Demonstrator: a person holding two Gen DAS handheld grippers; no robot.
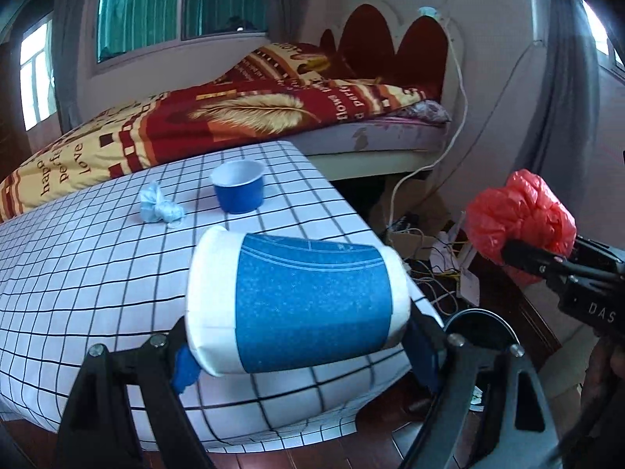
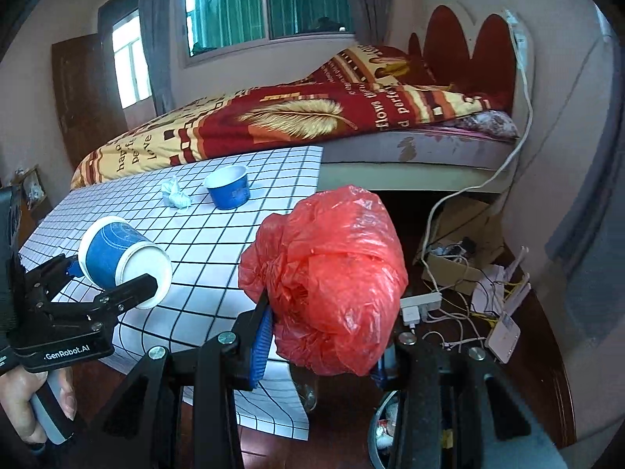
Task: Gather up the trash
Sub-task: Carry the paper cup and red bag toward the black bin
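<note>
My left gripper (image 1: 300, 348) is shut on a blue-and-white paper cup (image 1: 297, 305), held on its side above the table's right edge; it also shows in the right wrist view (image 2: 121, 262). My right gripper (image 2: 324, 348) is shut on a crumpled red plastic bag (image 2: 328, 277), held off the table's right side; the bag also shows in the left wrist view (image 1: 519, 219). A short blue cup (image 1: 238, 191) and a crumpled white tissue (image 1: 160, 205) lie on the checked tablecloth (image 1: 97, 273). A dark bin (image 1: 480, 328) stands on the floor below, with trash inside in the right wrist view (image 2: 384, 422).
A bed (image 1: 234, 117) with a red-and-yellow quilt stands behind the table. A cardboard box (image 2: 453, 262), cables, a power strip (image 2: 422, 301) and a white router (image 2: 504, 332) clutter the wooden floor at the right.
</note>
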